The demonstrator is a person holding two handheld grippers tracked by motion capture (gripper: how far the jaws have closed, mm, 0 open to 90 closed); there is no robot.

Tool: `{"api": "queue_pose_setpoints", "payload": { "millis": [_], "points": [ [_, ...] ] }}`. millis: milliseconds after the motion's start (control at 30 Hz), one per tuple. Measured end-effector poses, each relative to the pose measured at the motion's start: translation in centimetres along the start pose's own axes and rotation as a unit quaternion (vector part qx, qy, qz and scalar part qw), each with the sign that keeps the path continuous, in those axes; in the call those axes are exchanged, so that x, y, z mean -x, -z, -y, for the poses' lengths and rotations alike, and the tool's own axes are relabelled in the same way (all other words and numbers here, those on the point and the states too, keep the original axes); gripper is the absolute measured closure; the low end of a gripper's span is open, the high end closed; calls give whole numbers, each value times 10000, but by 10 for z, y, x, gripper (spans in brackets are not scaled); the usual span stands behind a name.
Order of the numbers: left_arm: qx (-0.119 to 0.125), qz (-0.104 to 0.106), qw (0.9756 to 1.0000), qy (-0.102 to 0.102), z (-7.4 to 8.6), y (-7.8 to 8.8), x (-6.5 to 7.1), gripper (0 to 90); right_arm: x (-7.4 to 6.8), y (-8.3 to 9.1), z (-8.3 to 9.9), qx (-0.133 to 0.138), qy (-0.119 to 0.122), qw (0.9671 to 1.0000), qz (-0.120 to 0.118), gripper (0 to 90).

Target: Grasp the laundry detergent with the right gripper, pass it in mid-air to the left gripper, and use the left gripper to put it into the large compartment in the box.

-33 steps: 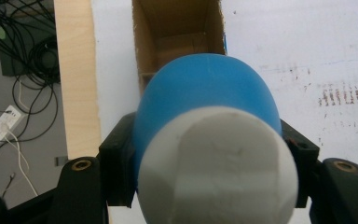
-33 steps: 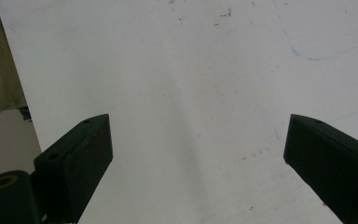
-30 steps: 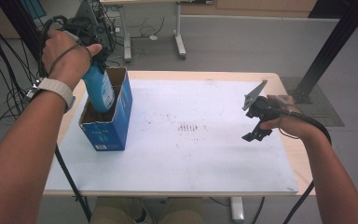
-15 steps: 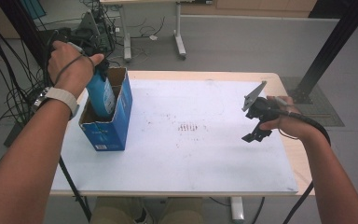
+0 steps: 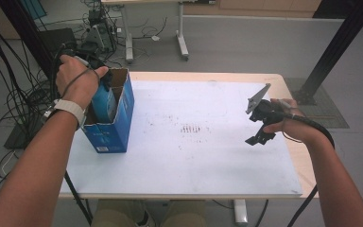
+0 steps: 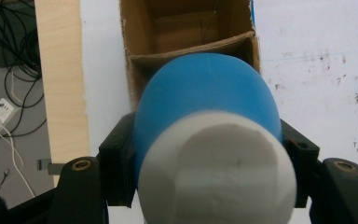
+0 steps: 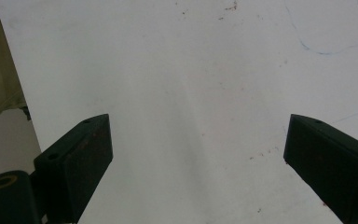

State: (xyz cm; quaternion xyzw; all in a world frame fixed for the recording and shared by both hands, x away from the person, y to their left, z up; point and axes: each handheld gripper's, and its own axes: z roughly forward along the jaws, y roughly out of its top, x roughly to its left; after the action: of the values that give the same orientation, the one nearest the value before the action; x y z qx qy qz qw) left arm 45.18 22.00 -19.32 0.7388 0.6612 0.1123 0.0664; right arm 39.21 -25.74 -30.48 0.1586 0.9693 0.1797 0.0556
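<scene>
We had the blue bottle (image 5: 105, 101) partly down inside the open blue carton (image 5: 116, 127) at the tabletop's (image 5: 208, 165) left edge, our left gripper (image 5: 87, 66) clenched on it below its white cap (image 6: 216, 170); our right gripper (image 5: 261, 124) hung released over bare white.

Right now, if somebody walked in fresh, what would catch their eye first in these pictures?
Most striking is the blue plastic bottle with a white cap, clamped in the left gripper and partly down inside the open blue cardboard box at the table's left edge. Across the white tabletop, the right gripper hangs with its jaws wide and nothing between them.
</scene>
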Motion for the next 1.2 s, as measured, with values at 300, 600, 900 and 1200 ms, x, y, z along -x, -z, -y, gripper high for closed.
{"api": "queue_pose_setpoints", "payload": {
  "millis": [300,600,900,1200],
  "points": [
    [-29,-22,10000,-12,2,-17,2,372,0,-1,2,-15,-13,10000,-13,76],
    [-25,-41,10000,10,6,-31,2,372,-1,-2,5,-23,-59,10000,-18,76],
    [-27,-51,10000,-23,8,-45,3,372,-1,-2,6,-14,-88,10000,-19,76],
    [-67,-55,10000,-38,9,-55,3,372,-2,-5,9,12,-130,9999,-61,77]
  ]
}}
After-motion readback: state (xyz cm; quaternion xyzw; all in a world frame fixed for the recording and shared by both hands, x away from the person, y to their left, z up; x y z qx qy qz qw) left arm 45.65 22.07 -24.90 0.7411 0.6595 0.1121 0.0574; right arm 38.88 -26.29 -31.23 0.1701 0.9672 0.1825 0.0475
